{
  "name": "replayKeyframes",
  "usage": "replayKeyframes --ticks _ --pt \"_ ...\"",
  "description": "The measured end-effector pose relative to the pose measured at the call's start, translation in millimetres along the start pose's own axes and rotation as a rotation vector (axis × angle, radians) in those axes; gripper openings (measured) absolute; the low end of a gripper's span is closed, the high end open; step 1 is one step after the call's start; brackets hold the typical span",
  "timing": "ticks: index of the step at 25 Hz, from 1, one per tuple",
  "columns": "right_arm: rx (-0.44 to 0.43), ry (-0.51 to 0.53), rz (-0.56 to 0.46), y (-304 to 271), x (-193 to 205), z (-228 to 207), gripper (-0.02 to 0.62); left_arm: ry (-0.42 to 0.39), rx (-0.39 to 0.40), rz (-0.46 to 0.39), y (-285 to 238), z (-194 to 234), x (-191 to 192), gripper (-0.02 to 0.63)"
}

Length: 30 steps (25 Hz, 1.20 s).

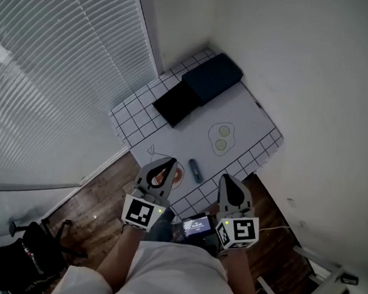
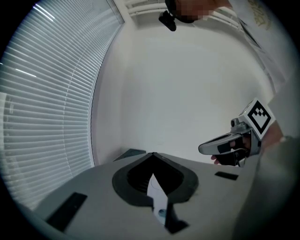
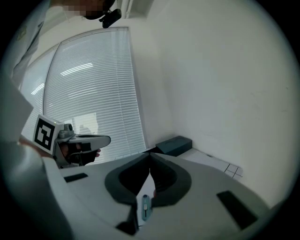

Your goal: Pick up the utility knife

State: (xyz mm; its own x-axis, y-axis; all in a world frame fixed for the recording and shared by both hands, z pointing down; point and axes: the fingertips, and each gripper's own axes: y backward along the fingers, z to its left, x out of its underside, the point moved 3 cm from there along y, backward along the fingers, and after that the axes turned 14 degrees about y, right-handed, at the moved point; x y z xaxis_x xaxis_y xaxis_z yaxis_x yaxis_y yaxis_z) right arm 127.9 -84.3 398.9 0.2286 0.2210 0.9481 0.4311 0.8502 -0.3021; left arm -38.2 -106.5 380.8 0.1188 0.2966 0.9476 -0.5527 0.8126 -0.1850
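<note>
Approach is the step I'm watching here, as far as I can judge; nothing is being held yet. The left gripper (image 1: 169,165) is hovering above the near edge of the white table top with black grid lines at its borders (image 1: 255,120). Its jaws are pressed together at the tips, with nothing between them. The right gripper (image 1: 226,179) is clenched the same way and is also empty.

The small slate-blue utility knife (image 1: 195,170) is lying flat on the table between the two grippers, just ahead of their tips and touching neither. From the right gripper's own camera the knife (image 3: 145,206) is showing through the slit beneath the closed jaws, low and close in front of that gripper.

The next move, I'd say, is calling for one gripper to part its jaws, tip its nose down and straddle the knife across its narrow width before squeezing.

The knife is looking slim and short, with rounded ends and a pale slider strip along its back. Whether any blade is out I can't tell. It is sitting so low that the pads will probably need to reach right down to the table.
</note>
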Motion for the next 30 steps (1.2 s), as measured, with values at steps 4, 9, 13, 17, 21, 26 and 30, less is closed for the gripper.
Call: replayKeyframes --ticks 4,9,13,17,21,26,30 --pt "-0.018 0.004 0.048 -11.7 17.8 3.9 0.006 0.010 -0.002 0.046 -5.0 6.2 23.8 0.006" --pt "-0.055 0.026 0.116 -23.3 48.4 11.1 0.006 0.037 -0.005 0.099 -11.1 12.4 54.8 0.006" --pt "-0.079 0.031 0.158 -30.0 71.9 18.3 0.006 0.042 0.000 0.142 -15.8 16.4 78.3 0.006" --pt "-0.078 0.030 0.185 -34.9 89.3 20.0 0.006 0.039 0.024 0.180 -21.7 16.4 101.4 0.006" --pt "-0.089 0.043 0.210 -38.9 104.1 23.3 0.006 0.035 0.032 0.223 -25.3 18.2 123.9 0.006" --pt "-0.124 0.051 0.261 -45.9 124.7 30.9 0.008 0.038 0.042 0.264 -29.8 16.4 144.3 0.006" --pt "-0.149 0.050 0.303 -51.9 138.4 37.7 0.008 0.054 0.054 0.282 -33.1 14.6 154.7 0.006"
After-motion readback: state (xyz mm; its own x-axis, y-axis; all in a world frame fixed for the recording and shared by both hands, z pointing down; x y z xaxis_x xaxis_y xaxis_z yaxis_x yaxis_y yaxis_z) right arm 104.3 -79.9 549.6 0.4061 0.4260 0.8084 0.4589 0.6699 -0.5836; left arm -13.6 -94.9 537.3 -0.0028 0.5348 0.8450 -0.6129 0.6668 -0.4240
